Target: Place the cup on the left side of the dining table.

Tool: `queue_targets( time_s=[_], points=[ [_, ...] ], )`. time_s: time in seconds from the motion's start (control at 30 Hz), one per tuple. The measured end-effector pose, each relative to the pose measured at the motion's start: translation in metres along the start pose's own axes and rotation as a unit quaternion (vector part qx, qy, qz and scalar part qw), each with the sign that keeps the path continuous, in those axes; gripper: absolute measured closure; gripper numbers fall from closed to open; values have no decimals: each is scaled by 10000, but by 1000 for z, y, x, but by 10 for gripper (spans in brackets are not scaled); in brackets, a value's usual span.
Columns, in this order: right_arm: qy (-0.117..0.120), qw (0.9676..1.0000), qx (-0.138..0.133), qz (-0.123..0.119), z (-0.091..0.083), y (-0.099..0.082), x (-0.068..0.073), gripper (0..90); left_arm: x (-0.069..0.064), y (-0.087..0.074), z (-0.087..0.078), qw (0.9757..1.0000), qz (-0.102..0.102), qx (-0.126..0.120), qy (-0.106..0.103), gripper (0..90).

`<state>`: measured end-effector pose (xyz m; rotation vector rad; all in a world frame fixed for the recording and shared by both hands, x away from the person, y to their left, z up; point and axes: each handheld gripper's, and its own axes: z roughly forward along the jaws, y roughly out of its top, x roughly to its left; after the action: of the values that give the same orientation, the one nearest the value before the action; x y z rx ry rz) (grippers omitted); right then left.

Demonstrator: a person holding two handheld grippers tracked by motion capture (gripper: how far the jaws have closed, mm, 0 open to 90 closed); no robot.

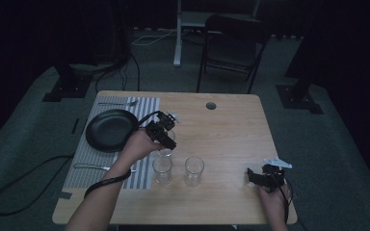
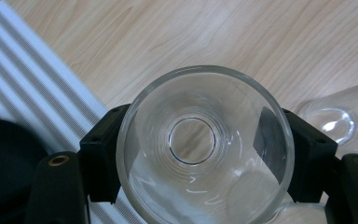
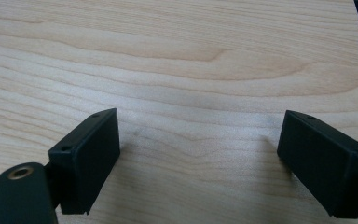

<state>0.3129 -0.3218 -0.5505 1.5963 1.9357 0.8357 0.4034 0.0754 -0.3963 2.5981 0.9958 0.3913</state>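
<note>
Left gripper (image 2: 200, 154) clamps a clear, round glass (image 2: 200, 144) — smooth-walled, over woodgrain table (image 2: 242, 42).

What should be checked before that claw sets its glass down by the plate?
1. Left claw clamped on the held glass from both sides: ok.
2. Held glass empty: ok.
3. Black plate on the striped placemat, apart from the glass: ok.
4. Two other glasses upright, nearer the person: ok.
5. Right claw open, over bare table: ok.
6. Glass lifted off the table: cannot tell.
</note>
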Motion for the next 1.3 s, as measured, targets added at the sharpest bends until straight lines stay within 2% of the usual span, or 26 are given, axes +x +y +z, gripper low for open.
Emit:
queue_targets(
  time_s=[0.37,0.6,0.73,1.07,1.3],
  points=[
    [0,10000,-2,5,0,0,0,125,24,-28,-8,9995,-318,55,50,287],
    [0,10000,0,0,0,0,0,125,35,-44,-6,9990,-413,129,93,287],
    [-1,10000,0,-1,0,0,0,125,44,-55,-2,9983,-556,181,70,287],
    [-2,10000,-1,0,0,0,0,125,59,-71,3,9973,-604,369,212,287],
    [-2,10000,-2,-1,0,0,0,125,65,-77,4,9969,-651,392,197,287]
  ],
)
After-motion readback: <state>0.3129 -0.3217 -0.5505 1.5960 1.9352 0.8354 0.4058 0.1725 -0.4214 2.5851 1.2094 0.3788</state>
